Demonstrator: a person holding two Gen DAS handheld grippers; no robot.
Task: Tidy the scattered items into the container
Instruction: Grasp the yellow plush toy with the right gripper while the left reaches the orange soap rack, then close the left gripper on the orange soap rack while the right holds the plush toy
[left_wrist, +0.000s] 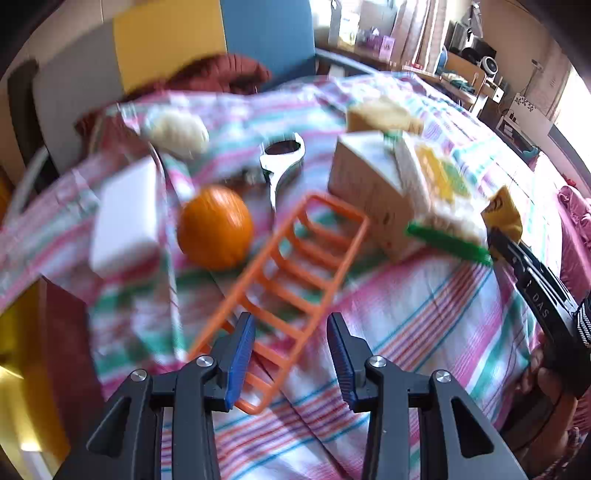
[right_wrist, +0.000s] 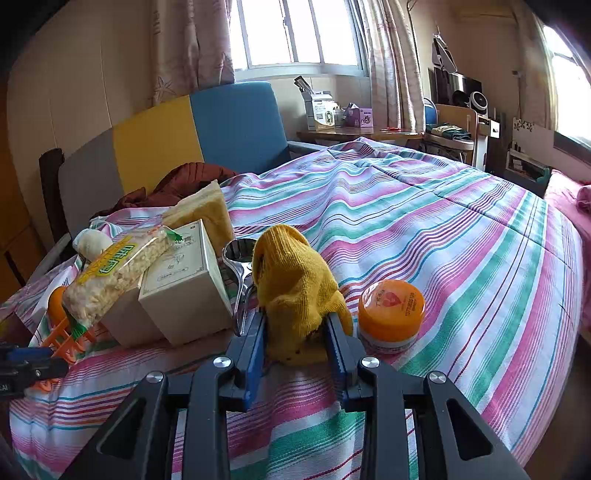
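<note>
Your right gripper has its jaws pinched on the yellow knitted glove, which stands on the striped bedspread just beside the orange-lidded jar. Lift it straight up (it is limp, so expect sag). Left of the glove, your left gripper has its jaws part open astride the orange rack; which thing serves as the container I cannot tell.
</note>
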